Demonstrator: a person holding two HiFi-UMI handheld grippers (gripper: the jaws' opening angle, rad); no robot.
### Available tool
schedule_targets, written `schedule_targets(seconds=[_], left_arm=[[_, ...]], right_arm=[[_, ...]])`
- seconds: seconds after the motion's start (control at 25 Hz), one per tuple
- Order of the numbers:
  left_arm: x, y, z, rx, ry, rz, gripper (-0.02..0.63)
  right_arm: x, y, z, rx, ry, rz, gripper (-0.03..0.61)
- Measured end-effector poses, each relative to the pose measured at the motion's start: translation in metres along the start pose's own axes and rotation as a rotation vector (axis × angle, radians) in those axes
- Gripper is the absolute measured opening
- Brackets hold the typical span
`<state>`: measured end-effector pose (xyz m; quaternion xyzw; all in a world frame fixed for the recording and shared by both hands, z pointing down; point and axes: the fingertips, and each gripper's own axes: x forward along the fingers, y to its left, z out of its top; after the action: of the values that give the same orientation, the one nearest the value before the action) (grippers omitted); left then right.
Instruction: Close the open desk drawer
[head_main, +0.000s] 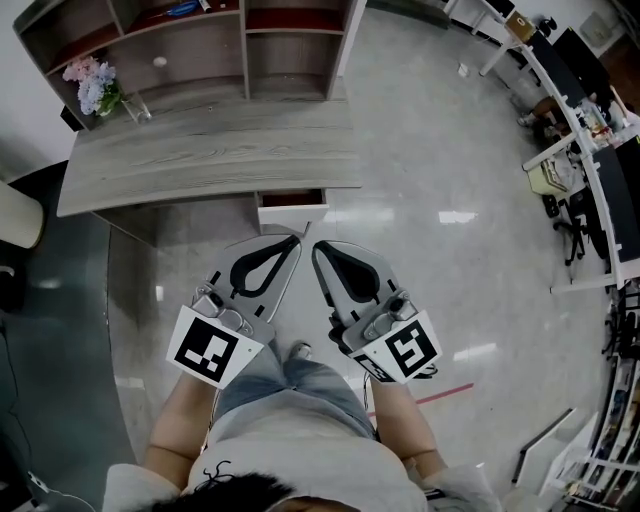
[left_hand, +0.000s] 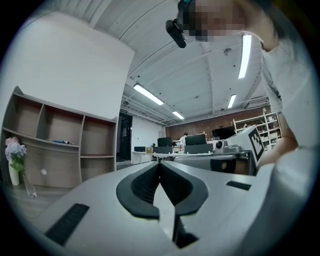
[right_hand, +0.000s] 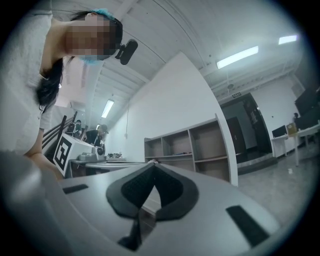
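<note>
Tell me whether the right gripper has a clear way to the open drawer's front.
Probably yes. The right gripper, jaws shut and empty, is held just short of the drawer that sticks out from under the desk. Only floor shows between them, so nothing seems to block a push on its white front.

The head view is bright and evenly lit. Ceiling lamps leave white glare patches on the polished floor (head_main: 455, 216) at 3 and 4 o'clock, and straight lines bow toward the edges. Both gripper views are fisheye circles with black corners. Strip lights (left_hand: 245, 55) glow near 1 o'clock, while the left gripper (left_hand: 160, 165) and right gripper (right_hand: 152, 165) blur at 6 o'clock.
</note>
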<state>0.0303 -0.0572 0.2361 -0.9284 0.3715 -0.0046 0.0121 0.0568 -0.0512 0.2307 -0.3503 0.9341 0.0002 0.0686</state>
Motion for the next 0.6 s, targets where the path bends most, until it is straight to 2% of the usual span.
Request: schedule_targets(seconds=[0.32,0.6], left_arm=[[0.018,0.054,-0.005,0.015,-0.010,-0.060,0.011],[0.031,0.092,-0.029,0.006,0.005,-0.131,0.011]], right_arm=[[0.053,-0.034,-0.019,0.017,0.009,-0.079,0.008],[0.091,-0.062,-0.056,0.009,0.054,-0.132,0.009]])
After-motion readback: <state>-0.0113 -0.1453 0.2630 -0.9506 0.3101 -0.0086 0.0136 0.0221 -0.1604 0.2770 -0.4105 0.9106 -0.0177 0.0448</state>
